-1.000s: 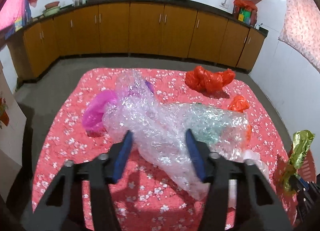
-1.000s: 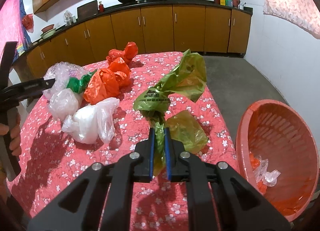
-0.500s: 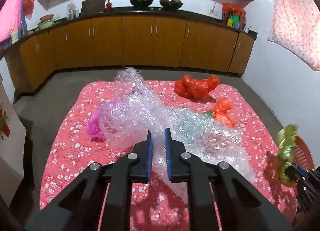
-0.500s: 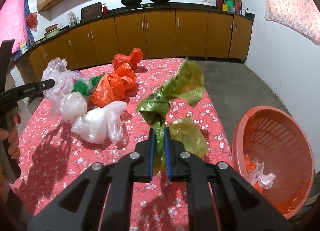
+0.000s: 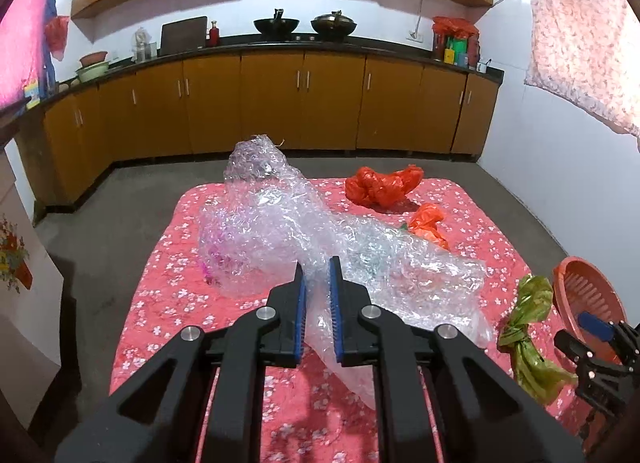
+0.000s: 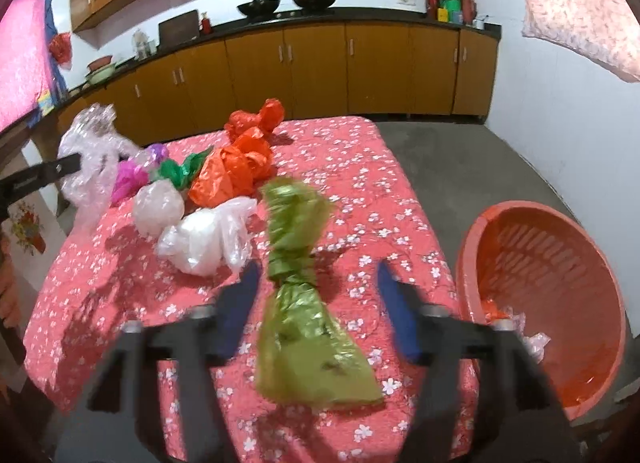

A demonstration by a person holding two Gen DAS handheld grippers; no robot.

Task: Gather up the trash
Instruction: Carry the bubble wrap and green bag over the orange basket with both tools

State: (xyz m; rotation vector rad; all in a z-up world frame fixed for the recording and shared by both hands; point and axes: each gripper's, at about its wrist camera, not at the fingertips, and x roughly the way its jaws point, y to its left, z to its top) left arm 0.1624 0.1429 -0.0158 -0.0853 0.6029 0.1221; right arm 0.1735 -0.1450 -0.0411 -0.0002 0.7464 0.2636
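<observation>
The green bag [image 6: 304, 303] is seen loose between the opening right tongs [image 6: 316, 303], the basket [image 6: 600, 255] just rightward, while bubble wrap [image 5: 320, 247] is pinched by the left tongs [image 5: 317, 275].

A red cloth [image 6: 352, 167] is showing white blossoms, an olive-green bag [image 6: 304, 323] is glinting, and an orange basket [image 6: 560, 263] is glowing beside clear bubble wrap [image 5: 320, 231].
</observation>
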